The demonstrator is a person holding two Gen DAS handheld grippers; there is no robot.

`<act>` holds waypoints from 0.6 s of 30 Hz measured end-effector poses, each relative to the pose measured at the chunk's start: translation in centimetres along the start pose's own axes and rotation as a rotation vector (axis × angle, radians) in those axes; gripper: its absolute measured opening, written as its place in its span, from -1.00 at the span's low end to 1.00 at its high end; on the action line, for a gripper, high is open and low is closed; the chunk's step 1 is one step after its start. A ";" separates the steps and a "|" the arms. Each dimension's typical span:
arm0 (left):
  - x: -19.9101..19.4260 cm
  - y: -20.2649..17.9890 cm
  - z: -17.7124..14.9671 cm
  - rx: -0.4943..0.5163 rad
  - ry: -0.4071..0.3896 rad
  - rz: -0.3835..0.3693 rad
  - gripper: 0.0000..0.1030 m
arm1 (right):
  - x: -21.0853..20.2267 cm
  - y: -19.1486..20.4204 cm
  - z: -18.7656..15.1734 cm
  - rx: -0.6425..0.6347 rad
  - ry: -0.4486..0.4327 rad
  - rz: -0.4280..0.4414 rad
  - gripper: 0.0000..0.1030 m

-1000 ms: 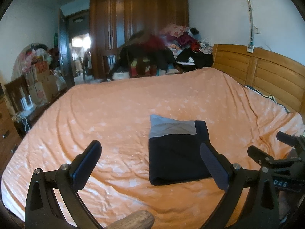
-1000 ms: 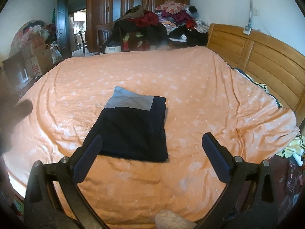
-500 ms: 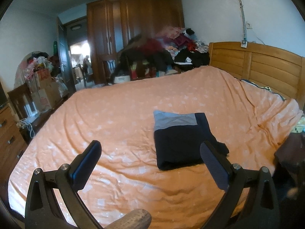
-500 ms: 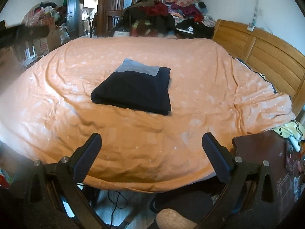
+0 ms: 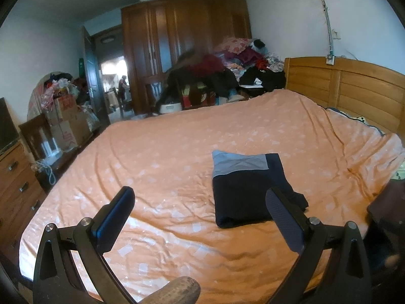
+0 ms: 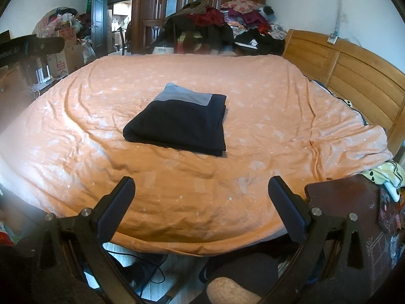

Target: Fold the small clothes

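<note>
Item 1: my left tool (image 5: 200, 215), fingers spread apart, empty, above the bed's near edge. Item 2: folded dark garment (image 6: 179, 121) with grey band, mid-bed on the orange sheet (image 6: 265, 116), open sheet all around. Item 3: my right tool (image 6: 201, 195), spread apart, empty, off the near edge. Item 4: wooden headboard (image 6: 349, 76), right.

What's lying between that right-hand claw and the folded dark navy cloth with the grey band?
Only bare, wrinkled orange bedsheet separates the open right gripper from the folded dark navy garment, shown in the right wrist view.
</note>
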State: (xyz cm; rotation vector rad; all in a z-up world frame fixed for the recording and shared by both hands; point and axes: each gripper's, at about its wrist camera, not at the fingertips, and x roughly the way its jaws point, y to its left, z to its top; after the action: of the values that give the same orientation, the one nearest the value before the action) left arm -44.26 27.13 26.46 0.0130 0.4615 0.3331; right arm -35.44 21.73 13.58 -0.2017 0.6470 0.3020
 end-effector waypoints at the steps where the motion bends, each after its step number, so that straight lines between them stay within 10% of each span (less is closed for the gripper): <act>1: 0.0 -0.2 0.0 0.002 0.002 0.001 1.00 | 0.1 -0.1 -0.1 0.000 0.002 0.003 1.00; 18: 1.8 -2.7 0.0 0.047 0.042 -0.019 1.00 | 1.4 -1.6 -0.2 0.015 0.030 0.025 1.00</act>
State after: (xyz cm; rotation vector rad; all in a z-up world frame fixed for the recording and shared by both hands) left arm -41.93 25.18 25.45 0.0475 0.5109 0.3038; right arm -33.98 20.50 12.66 -0.1839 0.6816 0.3182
